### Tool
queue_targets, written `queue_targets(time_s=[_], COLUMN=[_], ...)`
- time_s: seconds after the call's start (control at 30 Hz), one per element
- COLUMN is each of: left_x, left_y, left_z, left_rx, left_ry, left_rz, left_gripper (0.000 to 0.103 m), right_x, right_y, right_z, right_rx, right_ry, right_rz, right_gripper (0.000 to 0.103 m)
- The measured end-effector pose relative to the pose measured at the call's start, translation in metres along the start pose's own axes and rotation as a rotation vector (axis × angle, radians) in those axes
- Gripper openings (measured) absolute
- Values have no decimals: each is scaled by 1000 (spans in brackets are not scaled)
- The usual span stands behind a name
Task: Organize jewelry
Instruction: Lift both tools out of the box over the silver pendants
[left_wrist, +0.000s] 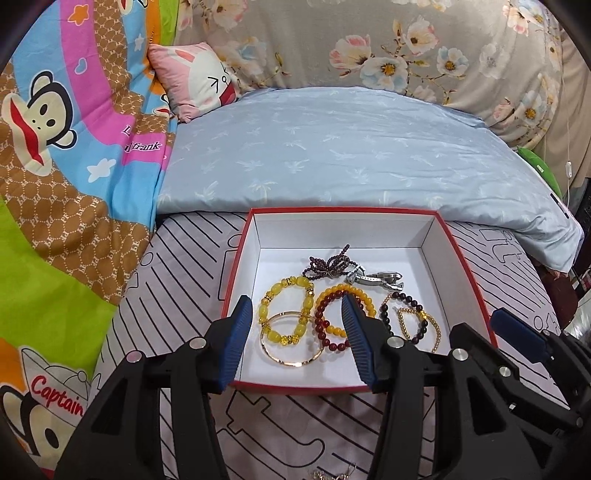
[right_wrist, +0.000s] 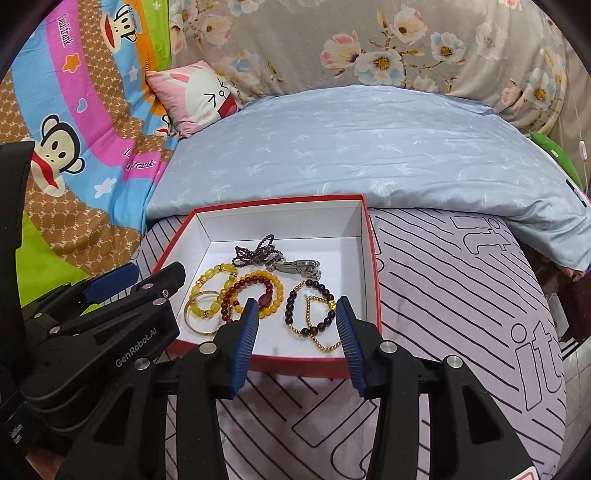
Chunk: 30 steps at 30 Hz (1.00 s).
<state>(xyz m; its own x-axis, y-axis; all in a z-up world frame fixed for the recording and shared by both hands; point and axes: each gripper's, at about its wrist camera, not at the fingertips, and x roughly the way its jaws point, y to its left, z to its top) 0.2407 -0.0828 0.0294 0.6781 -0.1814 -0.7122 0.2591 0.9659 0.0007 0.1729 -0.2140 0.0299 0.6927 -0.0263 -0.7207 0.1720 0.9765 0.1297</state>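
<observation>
Left tool (left_wrist: 297, 334): spread wide, holding nothing; "GenRobot.AI" on its body
Right tool (right_wrist: 297, 334): spread wide, holding nothing
Box (right_wrist: 372, 266): bracelets (right_wrist: 221, 299) inside
Quilt (left_wrist: 74, 155) at 10 o'clock: "Captain", "frank"

Beaded bracelets (left_wrist: 288, 317) flat inside open red box (left_wrist: 476, 284)

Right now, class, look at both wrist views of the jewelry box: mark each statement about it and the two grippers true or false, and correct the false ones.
1. The red box is white inside. True.
2. The left gripper is shut on a bracelet. False: its jaws are open and hold nothing.
3. The thin gold bangle overlaps the yellow bead bracelet. True.
4. The silver watch lies outside the box on the bedding. False: it lies inside the box.
5. The right gripper is open. True.
</observation>
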Motion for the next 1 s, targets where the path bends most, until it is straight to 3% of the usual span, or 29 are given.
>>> queue_targets(time_s=[0.6,1.0], left_x=[-48,-68], left_y=[12,40], left_z=[-43,-100], left_rx=[-21,-46], left_ry=[14,64], left_rz=[-2,44], left_gripper=[49,56], right_x=[-52,-69], right_y=[8,11], right_z=[-43,-89], right_rx=[-3,-2], right_ry=[-6,38], right_rz=[16,29], right_gripper=[45,45])
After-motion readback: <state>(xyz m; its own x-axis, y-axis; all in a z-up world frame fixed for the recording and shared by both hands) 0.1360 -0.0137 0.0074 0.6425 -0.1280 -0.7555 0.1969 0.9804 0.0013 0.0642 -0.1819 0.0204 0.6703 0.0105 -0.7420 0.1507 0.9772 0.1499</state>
